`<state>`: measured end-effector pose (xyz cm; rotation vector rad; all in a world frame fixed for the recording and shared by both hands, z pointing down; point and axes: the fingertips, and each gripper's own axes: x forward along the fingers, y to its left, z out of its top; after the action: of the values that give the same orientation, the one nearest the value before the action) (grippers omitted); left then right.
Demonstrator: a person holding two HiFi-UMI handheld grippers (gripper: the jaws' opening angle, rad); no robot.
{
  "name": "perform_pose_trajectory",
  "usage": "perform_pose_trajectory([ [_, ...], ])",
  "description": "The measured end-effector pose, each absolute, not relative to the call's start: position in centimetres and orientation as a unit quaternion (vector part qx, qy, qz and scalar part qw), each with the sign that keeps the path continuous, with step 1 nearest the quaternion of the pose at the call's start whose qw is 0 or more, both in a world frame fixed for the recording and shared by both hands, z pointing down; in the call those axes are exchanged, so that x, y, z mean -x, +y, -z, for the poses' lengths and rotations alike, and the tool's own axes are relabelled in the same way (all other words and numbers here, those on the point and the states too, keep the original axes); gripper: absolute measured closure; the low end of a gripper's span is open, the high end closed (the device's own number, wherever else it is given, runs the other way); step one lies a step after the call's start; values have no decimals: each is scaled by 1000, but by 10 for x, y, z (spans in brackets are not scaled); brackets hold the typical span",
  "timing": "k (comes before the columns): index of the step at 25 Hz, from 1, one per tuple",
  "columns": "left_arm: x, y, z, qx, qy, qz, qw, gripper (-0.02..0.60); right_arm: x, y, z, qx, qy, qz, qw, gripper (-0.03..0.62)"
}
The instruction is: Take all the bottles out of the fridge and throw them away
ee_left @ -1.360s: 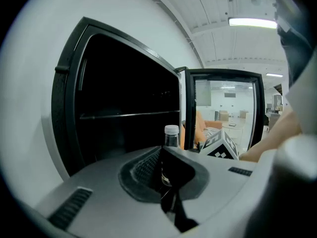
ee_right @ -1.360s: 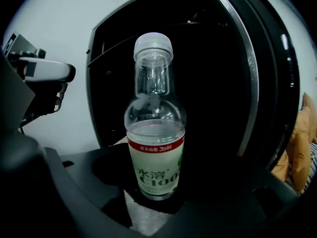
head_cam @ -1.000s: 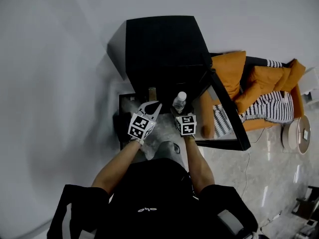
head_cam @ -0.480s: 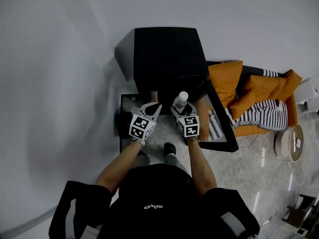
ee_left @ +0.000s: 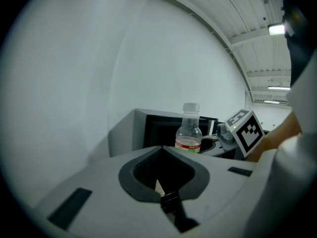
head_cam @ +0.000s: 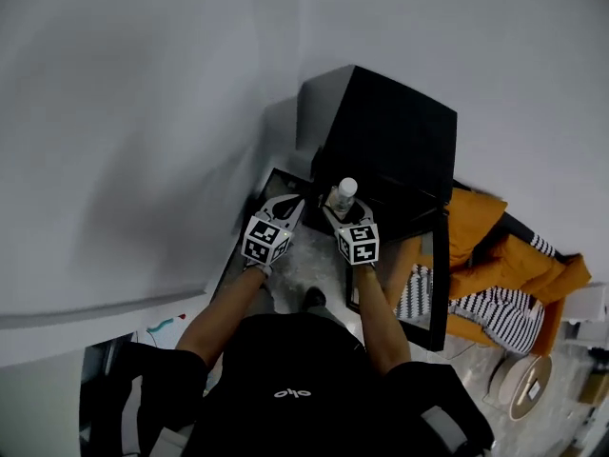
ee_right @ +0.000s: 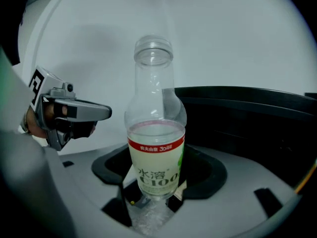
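Between the smooth grey moulded jaws of the right hand-held gripper (ee_right: 153, 195), a clear plastic bottle (ee_right: 155, 148) stands upright, clamped low on its body. It has a narrow neck and a rounded shoulder, a red-banded paper label, and pale cloudy liquid filling its lower half. It is held in the air in front of the matte black, box-shaped fridge (head_cam: 390, 131), whose glossy dark door (head_cam: 430, 284) hangs open. The left hand-held gripper (head_cam: 293, 205), just beside the right one, has its tapered grey jaws pressed together to a point with nothing between them. Soft orange cushions (head_cam: 504, 255) lie beyond the door.
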<state>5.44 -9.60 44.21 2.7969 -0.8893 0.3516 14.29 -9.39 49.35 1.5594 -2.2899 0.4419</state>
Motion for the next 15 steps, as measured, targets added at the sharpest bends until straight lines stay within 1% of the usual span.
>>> perform_pose_trajectory([
  [8, 60, -102, -431, -891, -431, -98, 108, 575, -25, -125, -469, -423, -882, -115, 175, 276],
  [15, 112, -99, -424, -867, -478, -88, 109, 575, 33, -126, -462, -370, -906, -105, 180, 276],
])
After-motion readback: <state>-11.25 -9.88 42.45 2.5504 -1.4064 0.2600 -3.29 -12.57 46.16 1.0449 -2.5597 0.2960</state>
